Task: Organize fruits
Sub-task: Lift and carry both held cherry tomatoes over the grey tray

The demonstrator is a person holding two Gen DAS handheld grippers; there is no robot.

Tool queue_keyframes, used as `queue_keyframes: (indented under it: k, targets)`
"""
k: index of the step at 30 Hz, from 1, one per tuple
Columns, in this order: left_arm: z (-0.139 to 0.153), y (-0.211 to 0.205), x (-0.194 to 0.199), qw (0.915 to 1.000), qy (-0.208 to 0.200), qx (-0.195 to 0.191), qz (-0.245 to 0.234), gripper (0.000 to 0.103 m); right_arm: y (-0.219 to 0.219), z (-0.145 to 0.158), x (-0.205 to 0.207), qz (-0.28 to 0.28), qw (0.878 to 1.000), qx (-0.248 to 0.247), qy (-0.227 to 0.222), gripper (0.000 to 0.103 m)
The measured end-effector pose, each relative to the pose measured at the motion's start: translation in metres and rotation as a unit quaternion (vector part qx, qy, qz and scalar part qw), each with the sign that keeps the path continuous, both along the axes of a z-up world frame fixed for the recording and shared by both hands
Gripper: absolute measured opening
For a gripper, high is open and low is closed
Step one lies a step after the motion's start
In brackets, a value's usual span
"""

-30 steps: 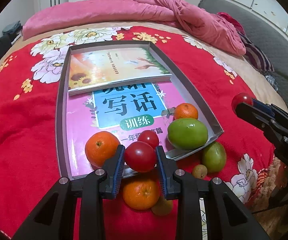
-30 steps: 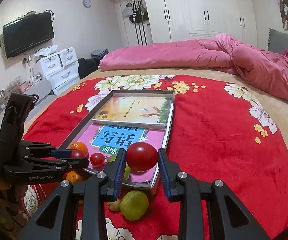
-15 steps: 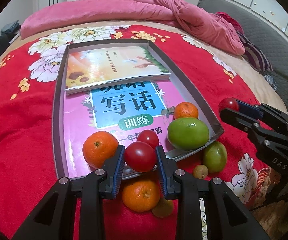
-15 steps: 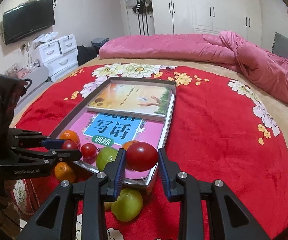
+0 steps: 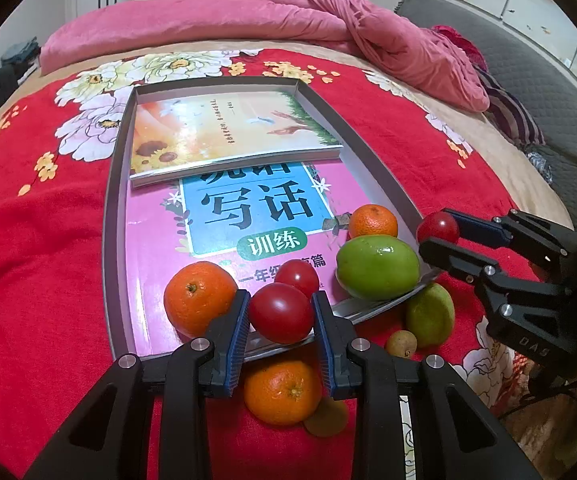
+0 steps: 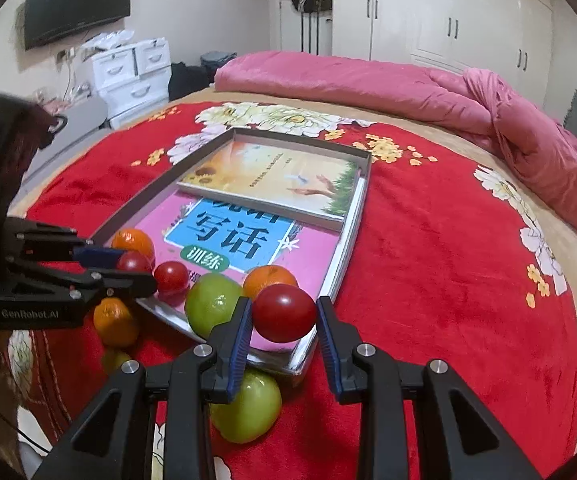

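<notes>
My left gripper (image 5: 280,314) is shut on a red tomato (image 5: 281,312), held over the near edge of a grey tray (image 5: 118,184). My right gripper (image 6: 284,314) is shut on another red tomato (image 6: 284,312), just above the tray's near right corner; it also shows in the left wrist view (image 5: 438,229). In the tray lie an orange (image 5: 198,298), a small tomato (image 5: 297,276), a green fruit (image 5: 377,266) and a small orange (image 5: 372,221). On the red blanket in front lie an orange (image 5: 282,392), a green fruit (image 5: 430,314) and two small brown fruits (image 5: 401,343).
Two books (image 5: 224,140) fill the tray, a pink one (image 5: 248,216) below. A pink duvet (image 5: 248,12) lies at the bed's far end. A white drawer unit (image 6: 132,70) and a wall TV (image 6: 76,2) stand to the left, white wardrobes (image 6: 448,12) behind.
My right gripper has moved down and left with its tomato, closer to the tray's near right corner. My left gripper has kept its tomato almost still at the tray's near edge.
</notes>
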State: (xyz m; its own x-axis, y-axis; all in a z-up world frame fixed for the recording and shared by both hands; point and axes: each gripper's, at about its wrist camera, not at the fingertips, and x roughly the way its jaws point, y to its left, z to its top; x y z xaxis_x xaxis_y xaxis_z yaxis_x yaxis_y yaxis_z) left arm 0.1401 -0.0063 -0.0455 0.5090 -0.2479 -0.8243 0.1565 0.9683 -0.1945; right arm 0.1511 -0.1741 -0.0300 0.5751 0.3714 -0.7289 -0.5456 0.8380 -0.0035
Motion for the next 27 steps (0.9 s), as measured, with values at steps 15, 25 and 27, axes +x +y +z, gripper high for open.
queue_keyframes:
  k: [15,25,27]
  targets:
    - [-0.001,-0.001,0.000,1.0000,0.001,-0.002,0.001,0.032,0.005,-0.011,0.008,0.016,1.000,-0.015,0.013,0.033]
    - [-0.001,0.001,0.000,0.9999,0.004,-0.010,0.004,0.032,0.001,-0.012,0.011,0.015,1.000,0.005,0.026,0.033]
    - [-0.002,0.001,0.000,0.9999,0.004,-0.010,0.003,0.032,0.001,-0.012,0.011,0.014,1.000,0.006,0.027,0.033]
